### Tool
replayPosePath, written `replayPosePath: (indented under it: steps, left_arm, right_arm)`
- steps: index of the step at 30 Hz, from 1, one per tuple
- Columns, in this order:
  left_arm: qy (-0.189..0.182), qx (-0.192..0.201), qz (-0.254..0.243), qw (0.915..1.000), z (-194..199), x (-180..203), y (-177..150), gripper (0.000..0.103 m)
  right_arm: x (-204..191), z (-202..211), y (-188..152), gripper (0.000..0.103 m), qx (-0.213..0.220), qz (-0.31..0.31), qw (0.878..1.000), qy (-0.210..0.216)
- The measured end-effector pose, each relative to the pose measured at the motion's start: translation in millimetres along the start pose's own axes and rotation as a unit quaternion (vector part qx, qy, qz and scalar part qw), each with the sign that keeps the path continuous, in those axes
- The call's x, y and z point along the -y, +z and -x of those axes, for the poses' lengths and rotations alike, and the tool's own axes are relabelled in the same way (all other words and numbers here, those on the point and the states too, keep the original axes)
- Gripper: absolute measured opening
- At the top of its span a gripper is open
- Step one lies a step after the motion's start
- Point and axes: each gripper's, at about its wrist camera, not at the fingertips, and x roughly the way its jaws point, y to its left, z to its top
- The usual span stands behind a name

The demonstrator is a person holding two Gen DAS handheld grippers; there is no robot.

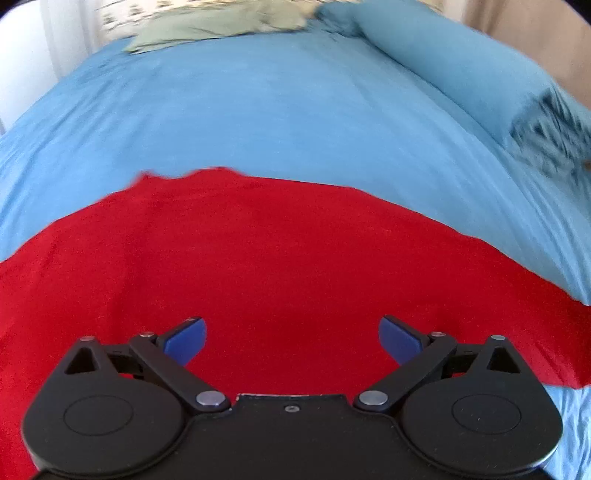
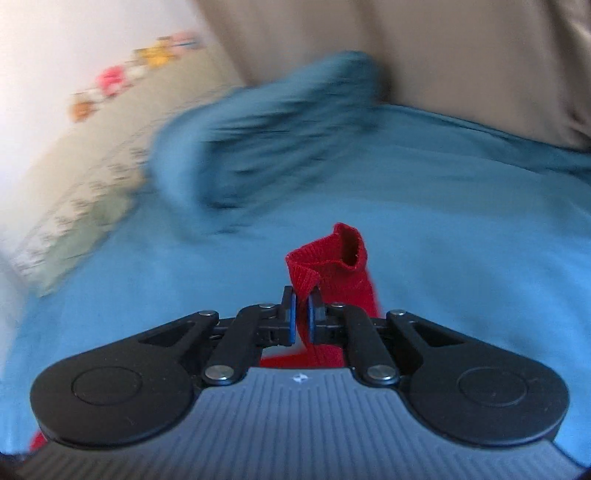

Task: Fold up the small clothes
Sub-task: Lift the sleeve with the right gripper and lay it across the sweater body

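A red knit garment [image 1: 258, 258] lies spread flat on the blue bedsheet [image 1: 277, 110] in the left wrist view. My left gripper [image 1: 291, 338] is open and empty, hovering just above the red cloth. In the right wrist view my right gripper [image 2: 302, 314] is shut on a ribbed edge of the red garment [image 2: 332, 258], which sticks up in a curled fold past the fingertips, lifted above the sheet [image 2: 461, 221]. The rest of that piece hangs hidden below the gripper.
A blue pillow [image 1: 461, 70] lies at the far right of the bed; it also shows blurred in the right wrist view [image 2: 266, 140]. A pale green patterned cloth [image 1: 207, 26] lies at the far edge. A beige headboard [image 2: 443, 55] rises behind.
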Motion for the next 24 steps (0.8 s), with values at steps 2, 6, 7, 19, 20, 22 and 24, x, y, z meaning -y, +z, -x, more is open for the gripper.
replayPosePath:
  steps: [2, 6, 7, 19, 20, 22, 24]
  left_arm:
    - [0.006, 0.008, 0.024, 0.9997, 18.7, -40.5, -6.8, 0.102]
    - [0.034, 0.021, 0.07, 0.9967, 51.0, -124.8, -20.4, 0.102]
    - [0.045, 0.026, 0.081, 0.9954, 58.8, -147.7, -24.6, 0.102]
    - [0.086, 0.031, 0.154, 0.9838, 74.0, -292.3, -68.0, 0.102]
    - [0.085, 0.032, 0.156, 0.9836, 73.7, -297.6, -72.3, 0.102]
    - [0.081, 0.034, 0.158, 0.9836, 74.4, -302.9, -76.1, 0.102]
    - [0.077, 0.038, 0.16, 0.9835, 73.3, -307.4, -77.6, 0.102]
  right_arm:
    - [-54.5, -2.1, 0.8, 0.022, 0.0, 0.022, 0.998, 0.051]
    - [-173.3, -5.7, -18.3, 0.022, -0.015, 0.069, 0.986, 0.149]
    - [-200.5, -5.3, -26.9, 0.021, -0.02, 0.079, 0.982, 0.171]
    - [-447.3, -12.3, -268.1, 0.021, -0.172, 0.24, 0.91, 0.293]
    - [-449.1, -16.9, -279.6, 0.021, -0.181, 0.245, 0.907, 0.29]
    - [-445.5, -18.2, -302.6, 0.021, -0.196, 0.249, 0.905, 0.285]
    - [-439.6, -22.6, -315.5, 0.021, -0.207, 0.254, 0.901, 0.284]
